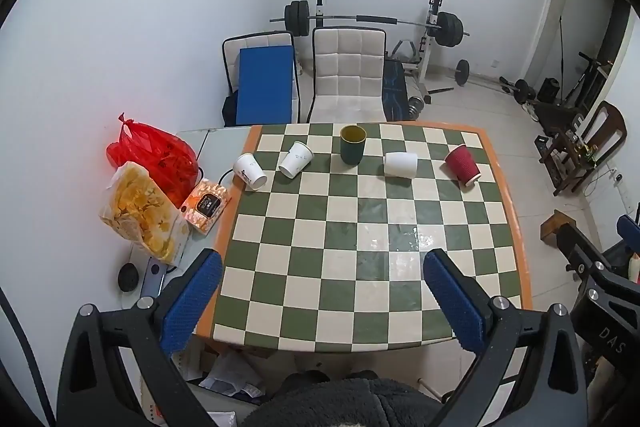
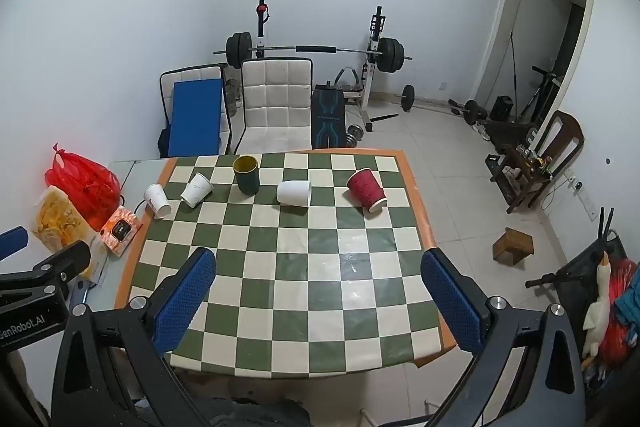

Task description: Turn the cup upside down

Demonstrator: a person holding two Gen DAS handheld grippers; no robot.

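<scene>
A dark green cup [image 1: 353,144] is seen standing upright, mouth up, at the far side of the checkered table [image 1: 360,247]. Left of it two white paper cups [image 1: 296,159] [image 1: 249,171] are tipped over; right of it a white cup [image 1: 401,165] and a red cup [image 1: 462,164] are lying down. Nothing can be seen inside them. The left gripper [image 1: 322,291] and right gripper [image 2: 320,291] are held wide open and empty. A white chair [image 1: 348,75] is set behind the table.

I see even, bright indoor light, glare on the near checkered table [image 1: 400,239], and strong fisheye bending with dark corners.
</scene>
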